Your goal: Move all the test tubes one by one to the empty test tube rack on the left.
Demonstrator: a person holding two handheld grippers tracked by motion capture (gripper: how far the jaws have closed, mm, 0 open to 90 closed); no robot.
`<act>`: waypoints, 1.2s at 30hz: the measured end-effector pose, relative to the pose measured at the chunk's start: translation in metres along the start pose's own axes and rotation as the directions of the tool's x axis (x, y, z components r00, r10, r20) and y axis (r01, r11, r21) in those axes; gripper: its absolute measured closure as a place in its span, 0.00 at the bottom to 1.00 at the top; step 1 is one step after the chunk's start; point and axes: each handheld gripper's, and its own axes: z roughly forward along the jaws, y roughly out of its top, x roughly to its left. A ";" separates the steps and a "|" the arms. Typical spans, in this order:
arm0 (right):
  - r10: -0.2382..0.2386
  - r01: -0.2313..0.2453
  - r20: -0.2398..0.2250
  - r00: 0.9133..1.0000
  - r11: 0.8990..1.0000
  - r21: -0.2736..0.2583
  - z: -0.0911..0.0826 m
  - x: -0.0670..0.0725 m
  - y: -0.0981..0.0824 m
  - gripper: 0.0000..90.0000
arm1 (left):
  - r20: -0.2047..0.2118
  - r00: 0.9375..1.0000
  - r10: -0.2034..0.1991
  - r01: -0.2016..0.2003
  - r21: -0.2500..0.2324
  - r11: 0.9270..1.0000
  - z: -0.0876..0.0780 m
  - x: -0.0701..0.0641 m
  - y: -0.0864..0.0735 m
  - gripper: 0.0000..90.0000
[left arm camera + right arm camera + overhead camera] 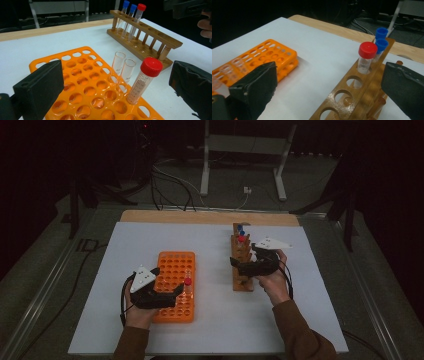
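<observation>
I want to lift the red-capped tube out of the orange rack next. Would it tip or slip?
The red-capped tube leans in its hole in the orange rack, so a nudge would probably rock it, not topple it. Its smooth clear wall looks slippery. It seems empty, so likely light.

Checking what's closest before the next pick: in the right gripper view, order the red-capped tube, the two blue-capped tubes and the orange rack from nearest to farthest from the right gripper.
1. Red-capped tube, in the wooden rack, just ahead between the jaws.
2. Blue-capped tubes, right behind it in the same rack.
3. Orange rack, off to the left across the white mat.
</observation>
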 end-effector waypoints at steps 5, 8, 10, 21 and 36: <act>0.007 -0.007 0.024 1.000 1.000 0.002 0.007 -0.003 0.002 0.04 | -0.009 1.000 0.000 0.000 -0.003 1.000 0.000 0.000 -0.001 0.00; 0.010 -0.010 0.040 0.999 1.000 0.005 0.011 -0.006 0.003 0.06 | -0.014 1.000 0.000 0.000 -0.007 1.000 0.000 0.000 -0.001 0.00; 0.006 -0.006 0.056 0.998 1.000 0.009 0.014 -0.008 0.004 0.07 | -0.017 1.000 -0.001 0.001 -0.010 1.000 0.000 0.000 -0.001 0.01; 0.034 -0.039 0.121 0.992 0.998 0.040 0.032 -0.023 0.005 0.28 | -0.027 1.000 -0.006 0.006 -0.008 1.000 0.001 0.000 -0.002 0.01; 0.036 -0.055 0.199 0.979 0.994 0.092 0.054 -0.027 0.004 0.73 | -0.046 0.999 0.010 -0.011 -0.013 1.000 0.000 -0.001 -0.001 0.01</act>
